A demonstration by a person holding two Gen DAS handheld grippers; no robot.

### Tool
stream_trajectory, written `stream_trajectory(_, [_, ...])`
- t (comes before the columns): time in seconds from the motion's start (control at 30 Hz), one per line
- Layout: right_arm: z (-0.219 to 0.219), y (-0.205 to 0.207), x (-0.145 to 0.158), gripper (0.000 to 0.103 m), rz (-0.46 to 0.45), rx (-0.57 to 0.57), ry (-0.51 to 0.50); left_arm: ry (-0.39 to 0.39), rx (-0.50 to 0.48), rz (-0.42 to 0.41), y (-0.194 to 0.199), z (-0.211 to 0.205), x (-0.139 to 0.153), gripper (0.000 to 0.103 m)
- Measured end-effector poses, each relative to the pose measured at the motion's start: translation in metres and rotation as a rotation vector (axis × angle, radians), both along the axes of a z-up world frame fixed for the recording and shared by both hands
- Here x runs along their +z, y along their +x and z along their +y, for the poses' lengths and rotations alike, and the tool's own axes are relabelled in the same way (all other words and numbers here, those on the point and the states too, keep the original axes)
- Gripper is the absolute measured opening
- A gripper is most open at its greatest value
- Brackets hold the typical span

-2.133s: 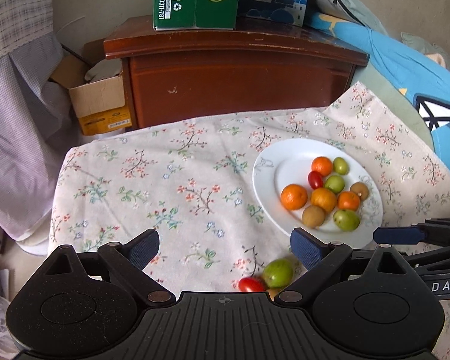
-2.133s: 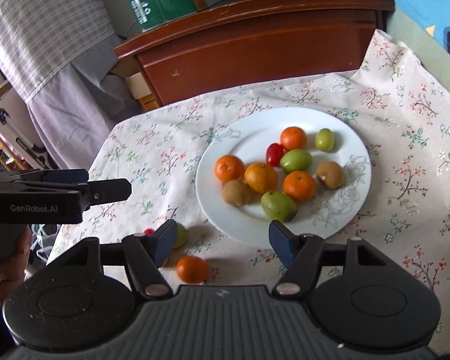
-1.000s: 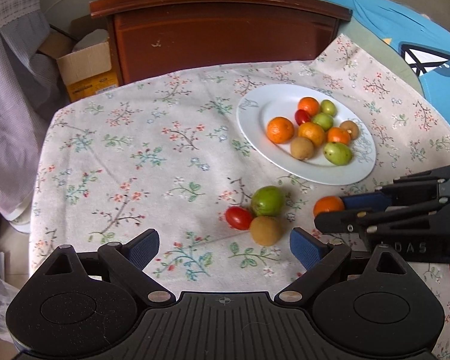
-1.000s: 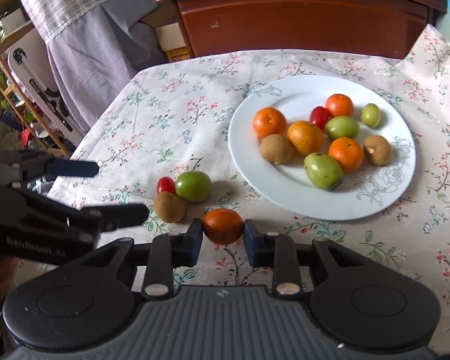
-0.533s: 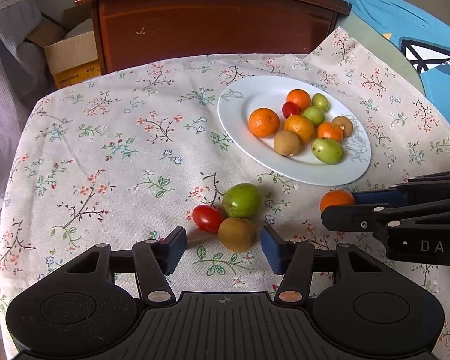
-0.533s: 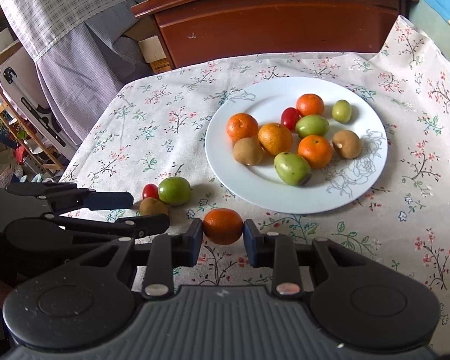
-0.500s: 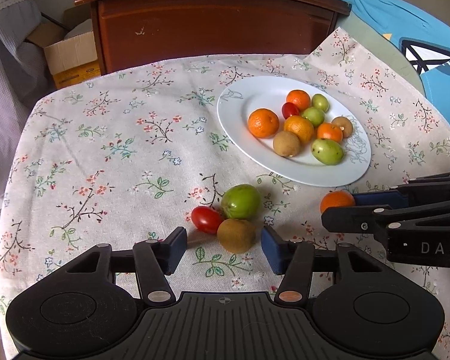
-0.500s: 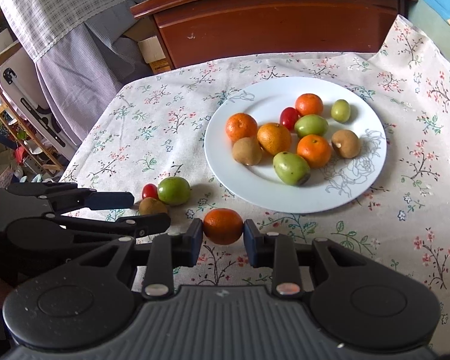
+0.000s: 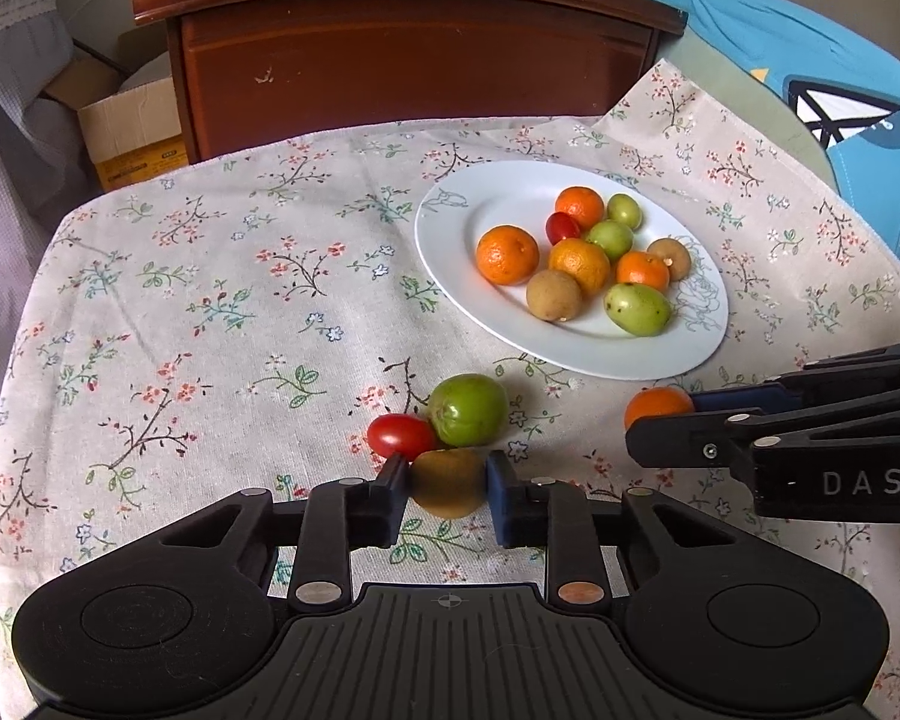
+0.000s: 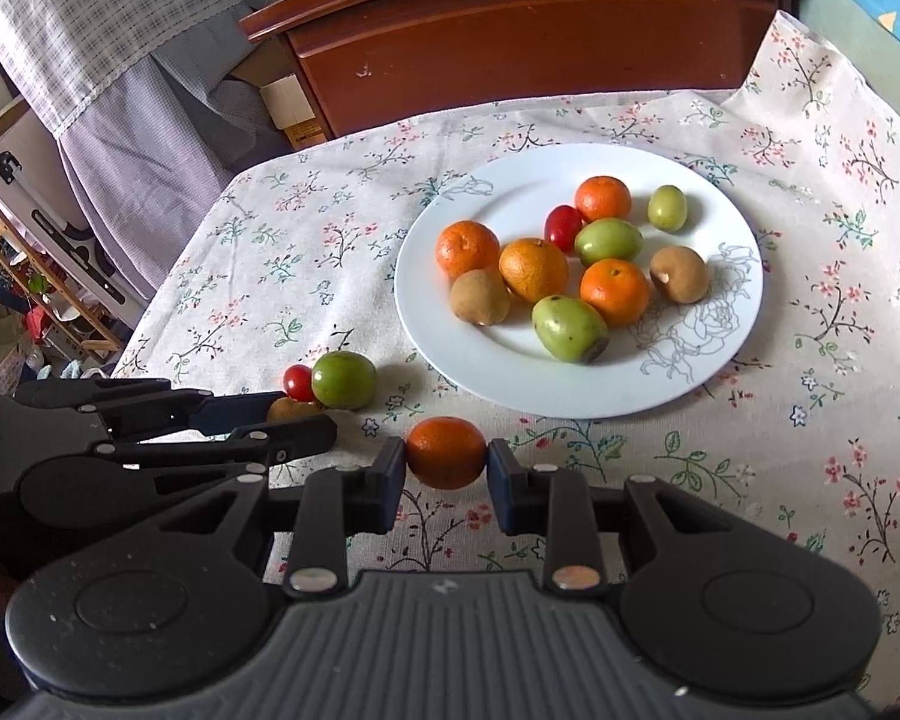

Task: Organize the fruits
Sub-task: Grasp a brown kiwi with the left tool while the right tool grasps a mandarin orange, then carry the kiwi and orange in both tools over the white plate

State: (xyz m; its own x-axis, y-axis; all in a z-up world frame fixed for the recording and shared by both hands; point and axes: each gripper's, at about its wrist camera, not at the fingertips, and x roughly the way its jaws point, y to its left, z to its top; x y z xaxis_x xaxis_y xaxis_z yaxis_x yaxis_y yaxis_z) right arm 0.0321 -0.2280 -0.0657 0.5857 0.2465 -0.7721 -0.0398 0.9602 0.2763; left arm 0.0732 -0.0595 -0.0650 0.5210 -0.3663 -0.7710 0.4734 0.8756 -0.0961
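A white plate [image 9: 468,276] [image 10: 720,372] on the floral cloth holds several oranges, green fruits, brown fruits and a cherry tomato. My left gripper [image 9: 447,483] is shut on a brown kiwi [image 9: 448,487] low over the cloth. A green fruit [image 9: 468,409] [image 10: 343,380] and a red cherry tomato [image 9: 401,435] [image 10: 298,382] lie just beyond it. My right gripper [image 10: 446,461] is shut on a small orange [image 10: 446,451] [image 9: 657,405], just before the plate's near rim. The left gripper also shows in the right wrist view [image 10: 297,417].
A brown wooden cabinet [image 9: 414,54] stands behind the table. A cardboard box [image 9: 129,132] sits on the floor at back left. Blue fabric [image 9: 810,78] lies at right. Checked cloth [image 10: 90,42] hangs at the left.
My left gripper has closed on the brown kiwi, which it only straddled half a second ago. My right gripper still holds the orange, in about the same place.
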Motion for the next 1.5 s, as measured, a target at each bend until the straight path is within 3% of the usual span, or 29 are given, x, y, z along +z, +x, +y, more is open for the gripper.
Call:
stream_trajectory(0.93, [-0.03,0.005,0.039,0.029,-0.123,-0.091,0.061,-0.116,0.021,-0.155,0.003,0.007,0.059,0.025])
stream_trajectory(1.23, [-0.061,0.013,0.065,0.029,-0.212,-0.195,0.085,-0.186,0.036,-0.153,0.032,-0.001,0.078,0.025])
stream_trajectory(1.5, [-0.076,0.024,0.058,0.029,-0.201,-0.261,0.097,-0.18,-0.006,-0.148,0.06,-0.023,0.072,0.025])
